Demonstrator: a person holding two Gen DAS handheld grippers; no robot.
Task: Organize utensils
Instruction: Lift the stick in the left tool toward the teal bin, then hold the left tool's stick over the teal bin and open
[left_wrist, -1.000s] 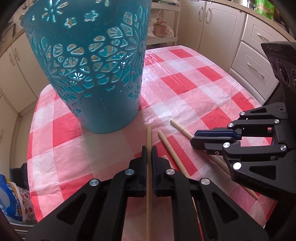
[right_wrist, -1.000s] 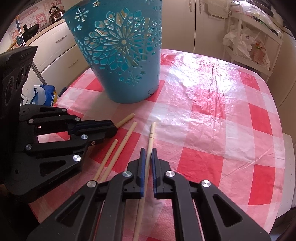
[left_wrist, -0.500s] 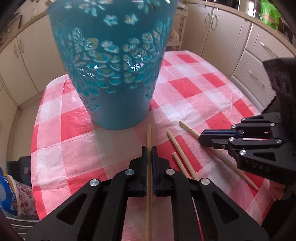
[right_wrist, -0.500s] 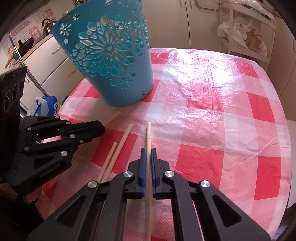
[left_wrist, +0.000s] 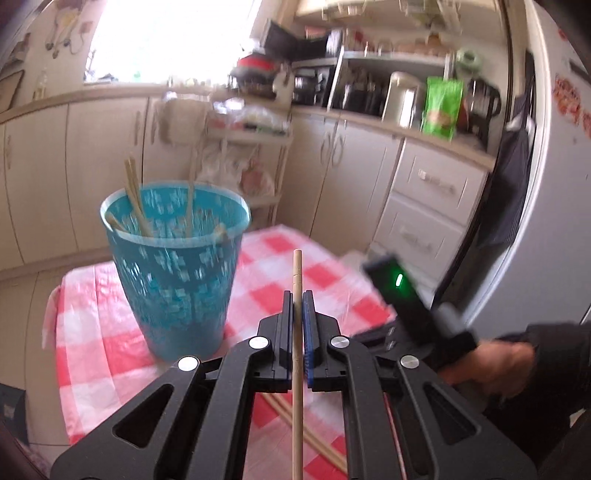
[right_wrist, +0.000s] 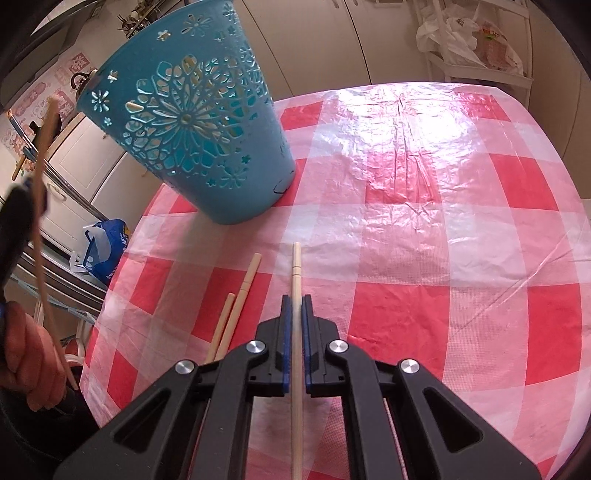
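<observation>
We are counting chopsticks first. Two loose chopsticks (right_wrist: 236, 302) are lying side by side on the checked cloth of the desk (right_wrist: 424, 229), just left of our right tongs (right_wrist: 295, 321). One more chopstick (right_wrist: 296, 295) is sitting pinched between the blue pads of the right tongs, its tip pointing out over the cloth toward the basket. A fourth chopstick (left_wrist: 297, 295) is being pinched by our left tongs (left_wrist: 297, 321), which are pressed together on it, its tip standing in the air beside the basket. That makes four outside the container, two gripped and two lying free.

One container is standing on the desk: a teal basket (left_wrist: 177, 280) with cut-out flower patterns, upright near the far left part of the cloth. Inside it we are seeing several chopsticks (left_wrist: 135, 199) leaning against the rim; at least four ends are poking up, though the blur is keeping us from an exact count.

From the right wrist view, the left hand (right_wrist: 27, 354) is showing at the left edge, with its chopstick rising past it. In the left wrist view, the right hand (left_wrist: 491, 365) is showing at the right edge.
</observation>
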